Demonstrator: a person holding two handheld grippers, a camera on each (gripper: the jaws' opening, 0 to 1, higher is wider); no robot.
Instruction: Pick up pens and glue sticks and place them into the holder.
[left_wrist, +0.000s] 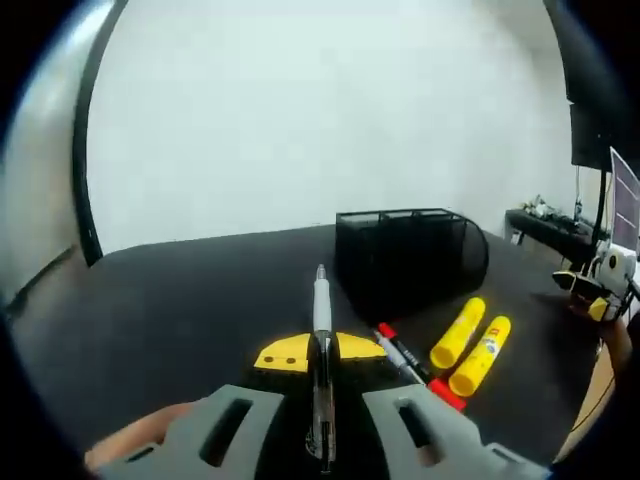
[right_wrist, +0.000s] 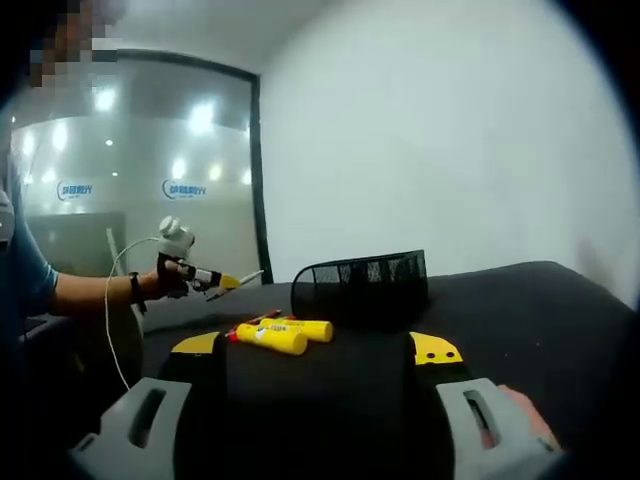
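Left gripper view: left gripper (left_wrist: 321, 425) clamps a pen (left_wrist: 321, 370), its long axis pointing ahead; holder (left_wrist: 408, 255) lies ahead-right of the fingers. Right gripper (right_wrist: 312, 425) stands open, empty.

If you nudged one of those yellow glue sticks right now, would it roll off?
Probably it would roll: each glue stick is a smooth round tube lying flat on the table. It looks stiff and likely light. The black mesh holder behind might stop it.
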